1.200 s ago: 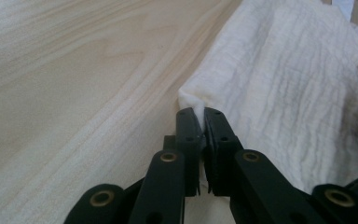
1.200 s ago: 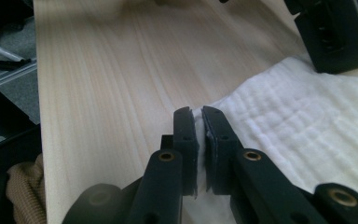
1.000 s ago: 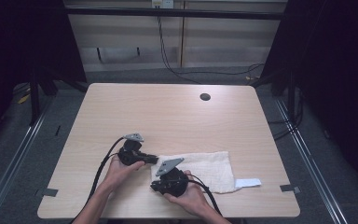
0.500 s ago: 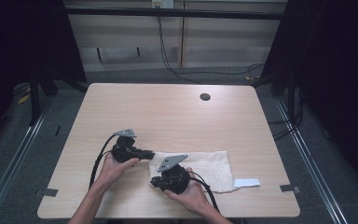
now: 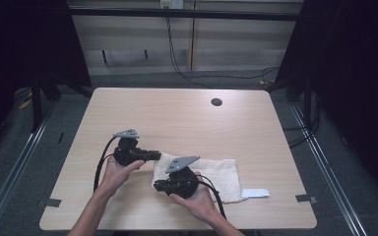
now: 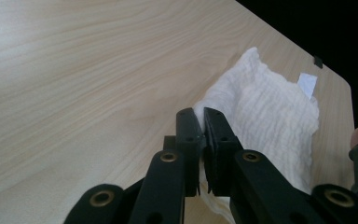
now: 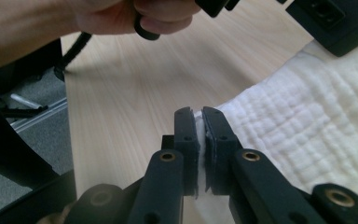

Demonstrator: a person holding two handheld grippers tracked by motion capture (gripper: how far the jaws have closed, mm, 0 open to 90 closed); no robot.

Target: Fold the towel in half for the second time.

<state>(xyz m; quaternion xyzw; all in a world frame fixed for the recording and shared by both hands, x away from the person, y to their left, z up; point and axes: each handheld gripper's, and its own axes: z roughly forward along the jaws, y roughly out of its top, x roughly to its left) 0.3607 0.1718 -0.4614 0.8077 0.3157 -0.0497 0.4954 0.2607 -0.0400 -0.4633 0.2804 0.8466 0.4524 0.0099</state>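
We have the left gripper clenched on the near-left corner of the white towel, a thin edge of cloth nipped between its jaws. The towel lies flat on the wooden table, toward its near edge, a white tag at its right end. Just to the right, our right gripper pinches the adjoining corner the same way. We judge both holds shallow: an uneven pull could slip a corner free, or the hanging cloth could drag and bunch against the tabletop.
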